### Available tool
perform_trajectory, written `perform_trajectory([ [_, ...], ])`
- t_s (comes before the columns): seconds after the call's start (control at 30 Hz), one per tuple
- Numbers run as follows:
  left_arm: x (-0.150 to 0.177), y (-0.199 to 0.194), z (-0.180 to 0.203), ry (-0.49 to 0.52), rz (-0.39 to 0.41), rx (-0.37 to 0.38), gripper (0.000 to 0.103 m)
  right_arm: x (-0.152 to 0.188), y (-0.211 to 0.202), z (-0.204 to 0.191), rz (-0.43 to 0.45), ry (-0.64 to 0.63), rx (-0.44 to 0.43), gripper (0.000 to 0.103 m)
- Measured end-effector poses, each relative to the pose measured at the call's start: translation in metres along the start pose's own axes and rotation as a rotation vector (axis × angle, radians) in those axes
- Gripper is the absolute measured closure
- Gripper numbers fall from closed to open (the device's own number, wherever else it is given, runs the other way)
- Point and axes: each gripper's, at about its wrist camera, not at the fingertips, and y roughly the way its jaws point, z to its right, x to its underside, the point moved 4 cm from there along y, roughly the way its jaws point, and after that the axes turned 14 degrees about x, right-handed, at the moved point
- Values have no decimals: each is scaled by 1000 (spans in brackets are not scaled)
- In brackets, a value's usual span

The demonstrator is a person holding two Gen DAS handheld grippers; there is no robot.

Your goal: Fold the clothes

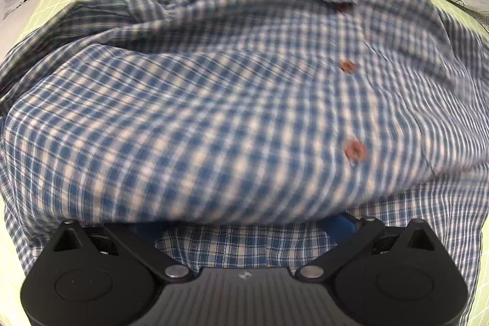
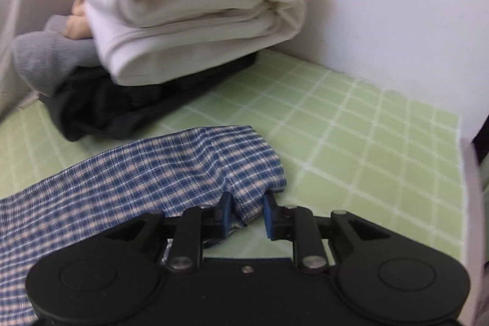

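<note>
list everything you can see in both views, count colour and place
plaid shirt: one, blue and white check with brown buttons, spread crumpled over the mat
mat: one, light green with a white grid, under everything
stack of folded clothes: one pile, grey, red, cream and black layers, in the far corner of the mat
backdrop: white sheets standing around the mat
left tongs: one, black with blue pads, tips hidden under a shirt fold
right tongs: one, black with blue pads, a shirt edge between the pads

A green gridded mat (image 2: 351, 142) lies under everything, with pale cloth walls (image 2: 382, 5) around it.
</note>
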Motion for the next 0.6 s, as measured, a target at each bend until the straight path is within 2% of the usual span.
perform_trajectory([
  [0.1, 1, -1, -1, 1, 5, 0, 0, -3, -3, -3, -10, -59, 6, 78],
  [0.17, 2, -2, 0, 3, 7, 1, 0, -3, -14, -7, 14, -102, 29, 75],
  [0.2, 2, -1, 1, 5, 9, 1, 0, -5, -22, -12, 36, -120, 35, 64],
  [0.23, 2, 0, 3, 7, 11, 1, 0, -6, -31, -17, 58, -137, 42, 47],
  [0.3, 4, -1, 6, 12, 17, 1, 0, -9, -51, -32, 103, -157, 19, 34],
  [0.4, 2, 0, 8, 18, 3, 3, 0, -10, -82, -71, 134, -197, -117, 25],
  [0.53, -7, -2, 6, 39, -58, 14, 1, -3, -120, -142, 128, -286, -347, 22],
  [0.6, -13, -18, 5, 42, -26, 60, 2, 5, -141, -182, 121, -342, -456, 21],
])
